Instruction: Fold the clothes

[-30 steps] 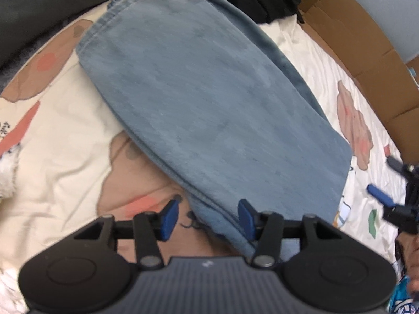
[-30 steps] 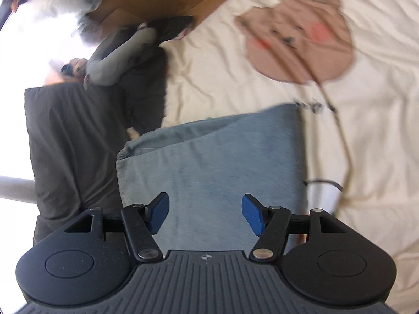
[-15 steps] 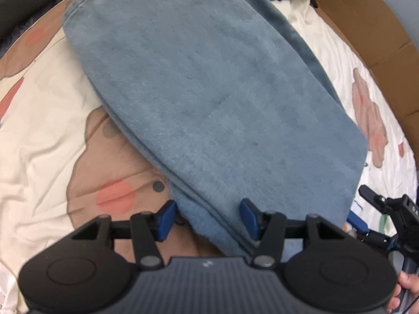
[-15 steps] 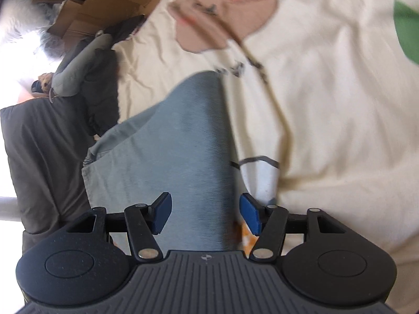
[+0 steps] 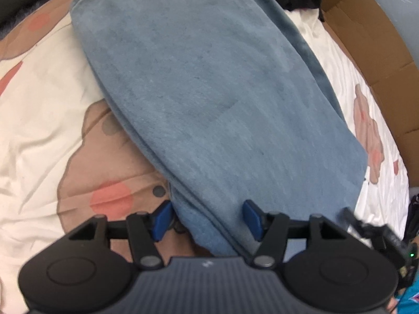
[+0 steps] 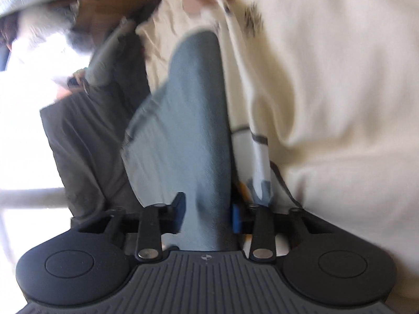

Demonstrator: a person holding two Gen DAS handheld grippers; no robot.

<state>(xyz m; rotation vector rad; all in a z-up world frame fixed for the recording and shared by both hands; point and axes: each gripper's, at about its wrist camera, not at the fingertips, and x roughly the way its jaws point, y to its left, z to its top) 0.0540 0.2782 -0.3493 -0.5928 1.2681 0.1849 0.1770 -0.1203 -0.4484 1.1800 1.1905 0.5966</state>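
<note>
lying folded on one cream bear-print sheet (image 5: 39,120), one pair of blue jeans (image 5: 217,99) is being straddled at its near corner by the left gripper (image 5: 207,221), fingers apart. at the right gripper (image 6: 207,216), fingers are being pressed onto the jeans' edge (image 6: 193,120). background is being lost to blur.
</note>
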